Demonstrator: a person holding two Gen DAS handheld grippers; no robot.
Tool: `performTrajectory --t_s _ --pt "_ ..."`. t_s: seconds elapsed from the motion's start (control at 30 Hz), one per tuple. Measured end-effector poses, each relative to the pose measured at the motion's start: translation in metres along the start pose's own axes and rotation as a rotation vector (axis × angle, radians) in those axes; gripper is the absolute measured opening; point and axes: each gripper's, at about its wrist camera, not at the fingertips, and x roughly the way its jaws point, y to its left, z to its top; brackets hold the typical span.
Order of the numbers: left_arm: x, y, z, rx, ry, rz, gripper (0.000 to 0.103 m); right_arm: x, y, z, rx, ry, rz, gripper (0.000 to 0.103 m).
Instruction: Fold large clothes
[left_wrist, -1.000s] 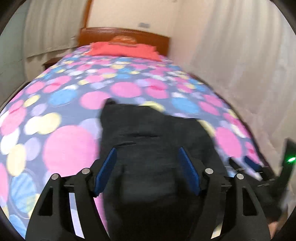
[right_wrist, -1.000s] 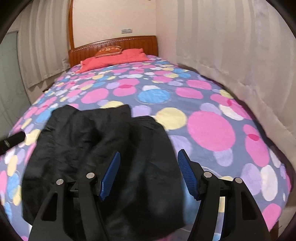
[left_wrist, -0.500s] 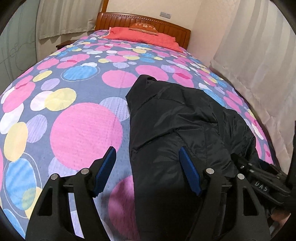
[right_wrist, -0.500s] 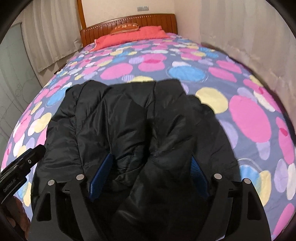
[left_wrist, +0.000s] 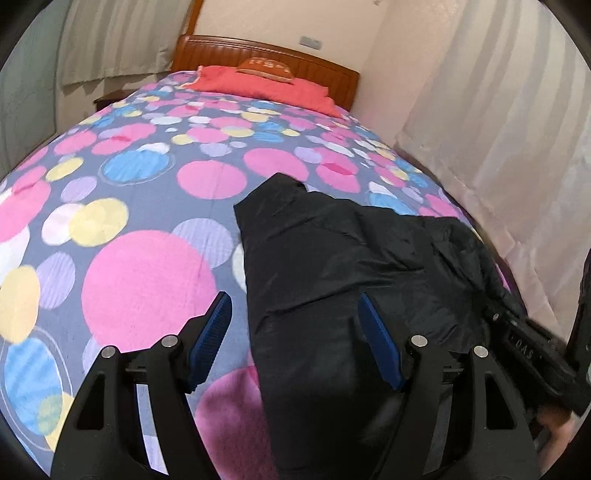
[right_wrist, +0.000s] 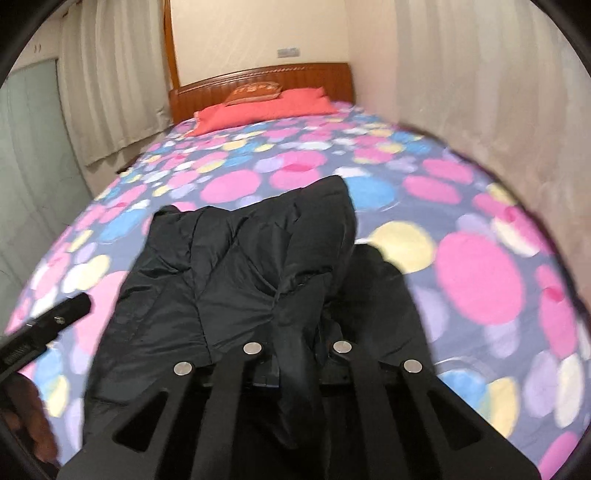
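Change: right gripper (right_wrist: 295, 354) jaws, wide a moment ago, have closed on a fold of the black padded jacket (right_wrist: 236, 273).
Left gripper (left_wrist: 295, 347): jaws wide, astride the jacket's edge.
Jacket: crumpled on the spotted bedspread (left_wrist: 147, 280).
Meaning: probably ready for folding.

Black jacket (left_wrist: 332, 266), bedspread (left_wrist: 147, 206) of pink, blue, yellow circles, red pillow (left_wrist: 266, 86), blue-padded gripper (left_wrist: 295, 339)

Left of the left gripper (left_wrist: 295, 339), open bedspread (left_wrist: 147, 288) is offered for passage. Ahead and to its right, the way is blocked by the black jacket (left_wrist: 332, 266). Beyond the right gripper (right_wrist: 297, 347), room is bounded by a curtain (right_wrist: 498, 110).
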Motion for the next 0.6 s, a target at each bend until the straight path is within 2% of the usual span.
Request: performTrajectory --t_s 0.27,0.33,0.4,0.6 --pt "0.043 -0.038 -0.014 0.044 0.080 -0.048 0.071 0.041 -0.055 -0.025 0.043 0.098 -0.082 0.007" --pt "0.054 -0.047 -0.021 0.074 0.099 -0.011 0.070 0.052 -0.061 -0.033 0.040 0.127 -0.097 0.008" --pt "0.064 -0.054 -0.028 0.098 0.115 0.013 0.069 0.068 -0.076 -0.045 0.095 0.161 -0.035 0.008" --pt "0.079 -0.057 -0.040 0.118 0.101 0.061 0.070 0.076 -0.072 -0.054 0.092 0.145 -0.036 0.008"
